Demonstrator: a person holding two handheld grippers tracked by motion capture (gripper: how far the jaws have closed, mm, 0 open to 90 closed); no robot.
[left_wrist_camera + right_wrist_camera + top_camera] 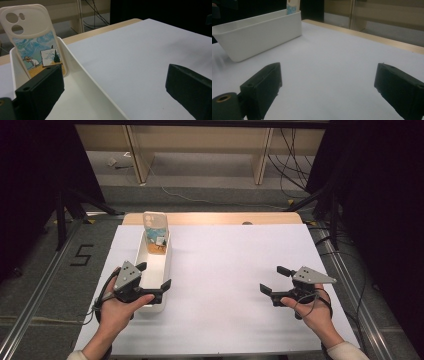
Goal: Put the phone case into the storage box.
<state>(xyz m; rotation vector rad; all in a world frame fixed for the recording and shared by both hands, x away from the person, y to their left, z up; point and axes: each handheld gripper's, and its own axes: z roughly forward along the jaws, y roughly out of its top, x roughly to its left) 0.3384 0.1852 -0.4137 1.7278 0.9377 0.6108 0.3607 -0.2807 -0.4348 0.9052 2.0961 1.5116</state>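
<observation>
A white sheet (225,285) covers the table. On its left stands a long white bin (152,270), with a phone case (154,227) leaning upright at its far end. The left gripper (153,276) straddles the bin's near right wall, jaws apart. The right gripper (274,279) hovers over bare sheet, jaws apart, well away.

Phone case (35,42): smooth, slightly glossy printed plastic. White bin (82,75): smooth matt plastic. My fingers (42,92): matt black plastic. Desk (235,270): matt white sheet, wood edge.

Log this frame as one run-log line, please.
left tongs: open, straddling near wall of white bin | right tongs: open, over white sheet | phone case: leaning upright at bin's far end
</observation>
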